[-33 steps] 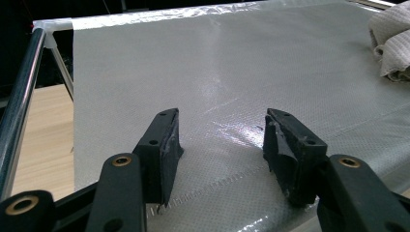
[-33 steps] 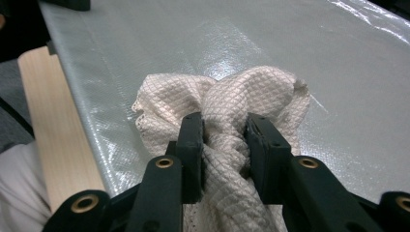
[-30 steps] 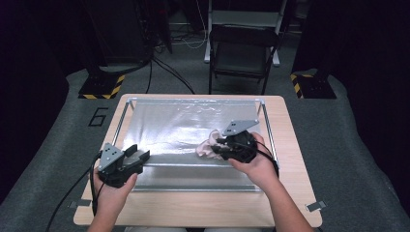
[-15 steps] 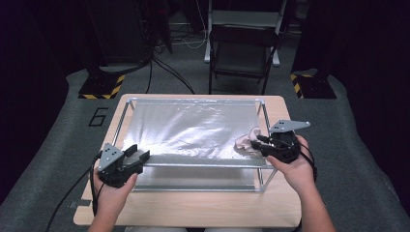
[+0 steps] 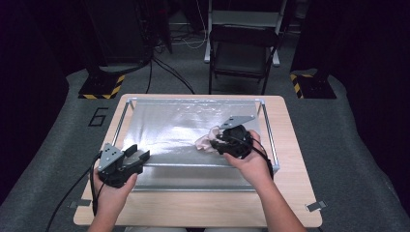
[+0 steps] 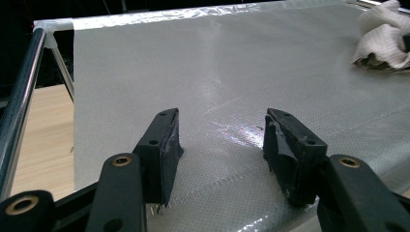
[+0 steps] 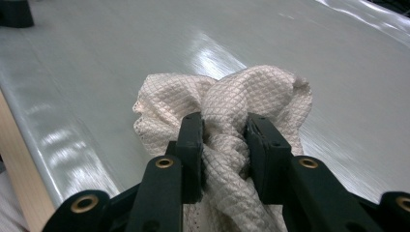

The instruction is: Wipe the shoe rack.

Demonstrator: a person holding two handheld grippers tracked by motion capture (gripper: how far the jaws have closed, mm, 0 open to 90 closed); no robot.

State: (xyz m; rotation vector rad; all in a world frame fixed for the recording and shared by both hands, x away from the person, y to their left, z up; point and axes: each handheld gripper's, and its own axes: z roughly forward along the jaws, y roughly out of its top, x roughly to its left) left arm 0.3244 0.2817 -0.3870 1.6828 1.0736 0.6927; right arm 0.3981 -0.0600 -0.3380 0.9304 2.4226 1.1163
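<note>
The right gripper was clamped on a bunched, cream, quilted cloth, its two black jaws pinching a twisted neck of fabric while the loose folds ballooned beyond the tips. In the high view the cloth lay pressed on the shiny silver sheet, toward its right half, with the right gripper just behind it. The work in hand looked like wiping that sheet.

The hold took in only a narrow twist of the fabric, so a hard drag could have pulled the cloth free and left it lying on the sheet. The sheet seemed to be thin film stretched over a metal tube frame; too much downward push might have dented or torn it, or let the jaw tips scrape it where the cloth did not cover them. A stroke carried too far to the side could also have struck the frame rail.

The left gripper hovered with its jaws apart and nothing between them, over the near left corner of the sheet; in the high view the left gripper was well apart from the cloth. If it drifted lower it could have snagged the film.

No container stood on the wooden counter; the frame carried nothing but the cloth.
</note>
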